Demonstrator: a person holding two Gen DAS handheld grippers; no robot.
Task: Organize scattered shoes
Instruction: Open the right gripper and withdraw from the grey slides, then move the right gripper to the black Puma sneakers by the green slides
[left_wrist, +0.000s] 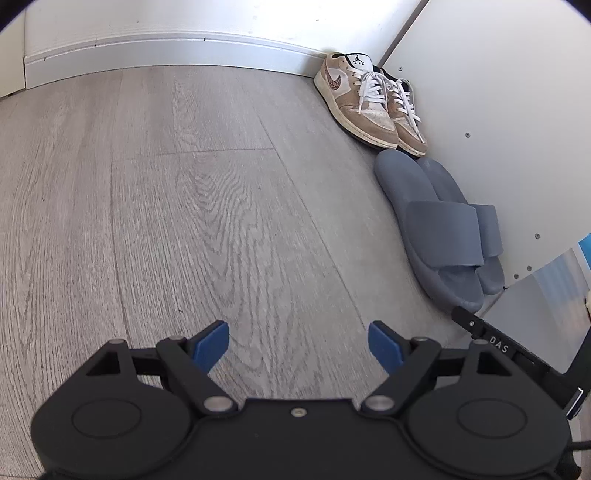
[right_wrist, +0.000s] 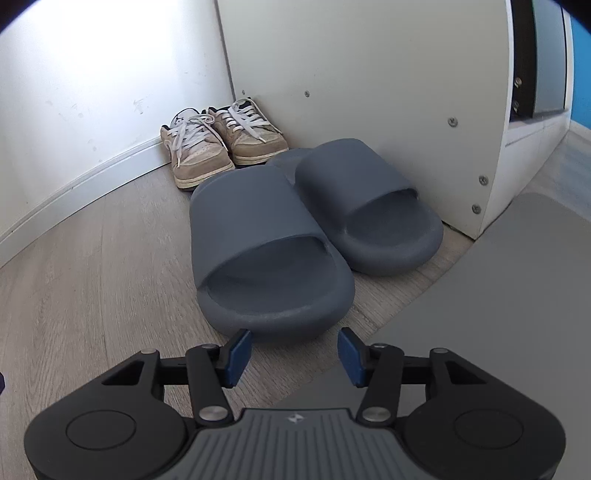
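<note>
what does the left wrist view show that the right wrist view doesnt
Only the left wrist view shows the left claw, open over bare wood floor, plus part of the right claw's black body. Only the right wrist view shows the right claw, open just short of the nearer slide's toe, and a grey mat. Both show the grey slides paired along the white panel, and tan sneakers in the corner.

The grey wood-grain floor (left_wrist: 184, 192) is carrying two pairs of shoes along the white side panel. The tan sneakers (left_wrist: 369, 103) are sitting in the corner, side by side and touching. The blue-grey slides (right_wrist: 295, 229) are lying just in front of them, also side by side. A grey mat (right_wrist: 498, 295) is covering the floor just beside the slides.
</note>
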